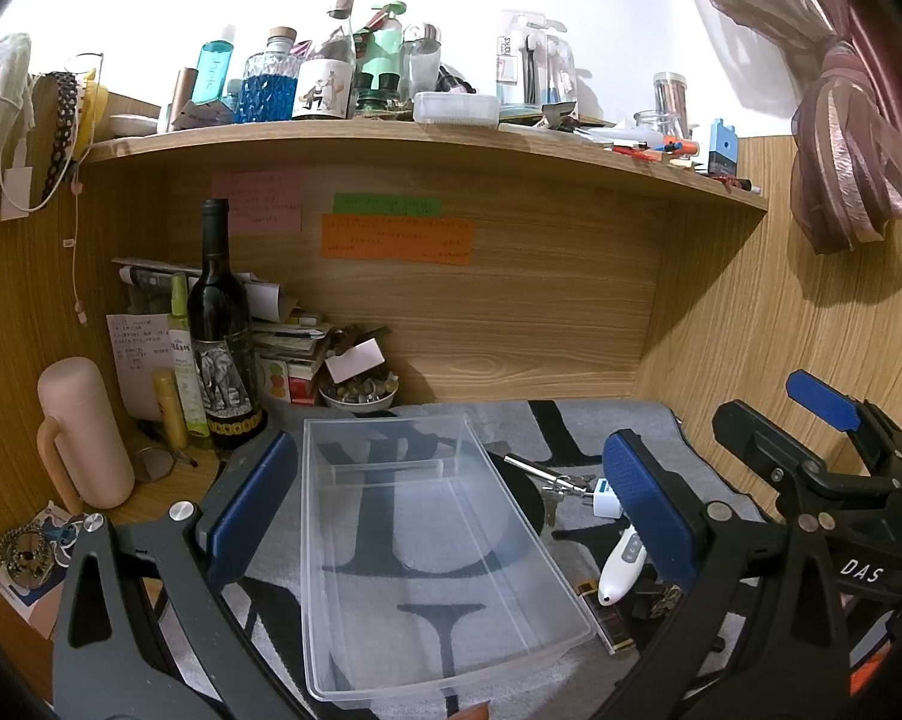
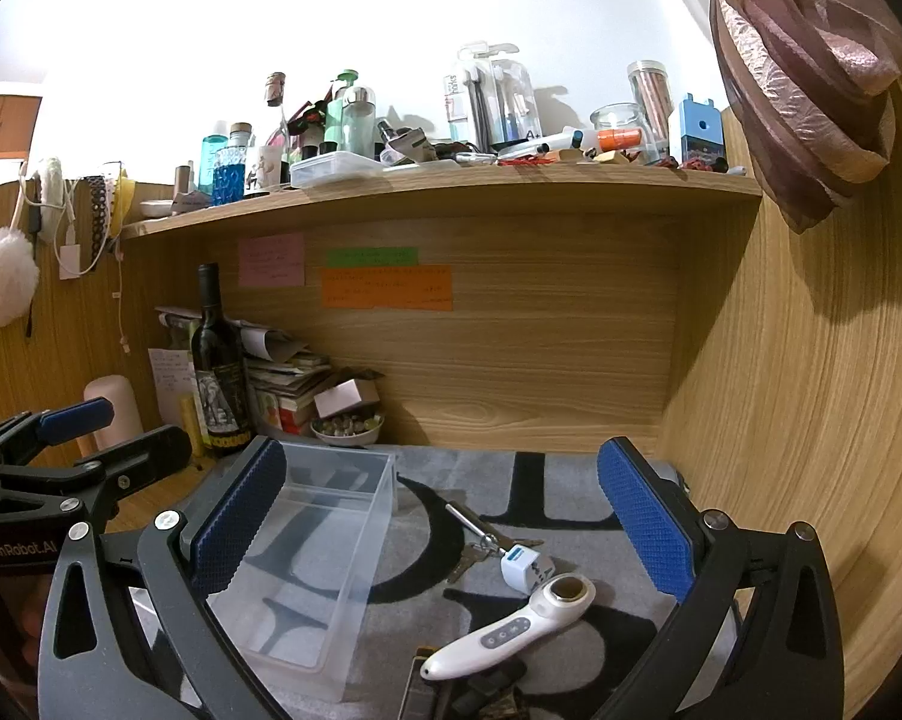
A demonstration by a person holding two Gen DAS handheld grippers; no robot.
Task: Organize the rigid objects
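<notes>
- The clear plastic box (image 1: pixel 438 546) sits empty on the grey patterned mat (image 2: pixel 571 480) that covers the bench, left of the loose items it is meant to take.
- Just right of the box lie a white handheld device (image 2: pixel 511 630), a small white plug adapter (image 2: pixel 526 564) and a bunch of keys (image 2: pixel 481 540) on a metal rod; the adapter touches the keys, and the device lies near both.
- Darker small things sit at the near edge below the device; we cannot tell what they are.
- Our left gripper (image 1: pixel 444 516) hangs above the box with its blue pads spread wide, holding nothing.
- Our right gripper (image 2: pixel 438 540) is likewise spread and empty, over the device and keys.
- Risk, as we judge it: the box is light and may slide on the mat if a gripper knocks its wall.
- The device is smooth and rounded, so a pinch off its middle could squirt it out.
- The keys may drag the adapter along if lifted.
- The wine bottle (image 1: pixel 219 348) and bowl (image 1: pixel 360 396) stand well behind, unlikely to be hit.
</notes>
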